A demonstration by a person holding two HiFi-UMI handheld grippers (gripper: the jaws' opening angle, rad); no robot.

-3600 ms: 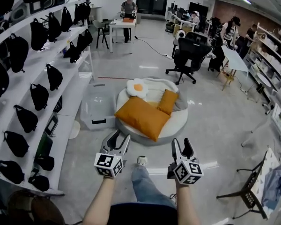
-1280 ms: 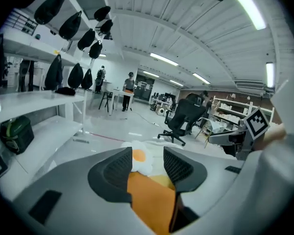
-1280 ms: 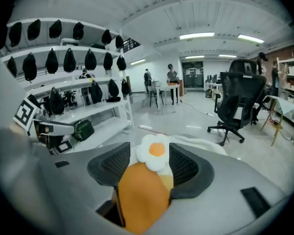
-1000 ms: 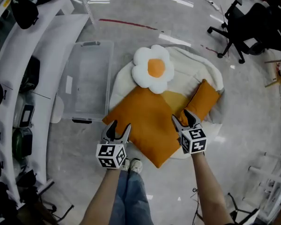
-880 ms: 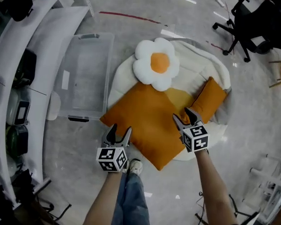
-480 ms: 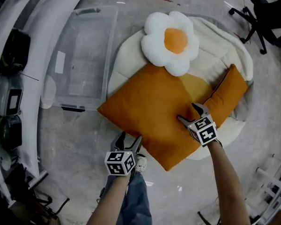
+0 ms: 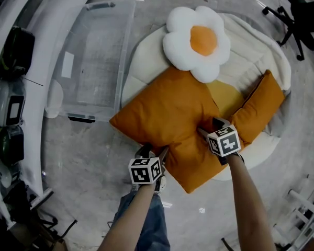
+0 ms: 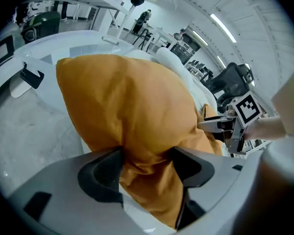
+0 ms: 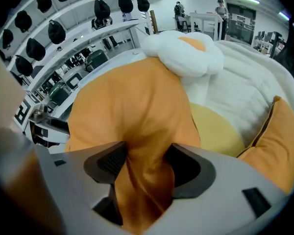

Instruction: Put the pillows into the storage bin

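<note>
A large orange pillow (image 7: 167, 109) lies on a round white floor cushion (image 7: 254, 48). My left gripper (image 7: 154, 151) is at its near edge, and in the left gripper view (image 8: 144, 163) the fabric is bunched and pinched between the pads. My right gripper (image 7: 209, 128) is at the pillow's right corner; the right gripper view (image 9: 147, 161) shows orange fabric squeezed between its pads. A fried-egg pillow (image 7: 197, 35) rests at the far side. A small orange pillow (image 7: 260, 107) leans at the right. The clear storage bin (image 7: 94, 61) stands empty on the floor at the left.
A pale yellow cushion (image 7: 223, 95) peeks out under the big pillow. White shelving with black bags (image 7: 10, 77) runs along the left, close to the bin. An office chair (image 7: 306, 7) stands at the far right. My leg and shoe show below the left gripper.
Both grippers have moved forward onto the large orange pillow and taken hold of its fabric. The pillow's near edge is now puckered where they grip it.
</note>
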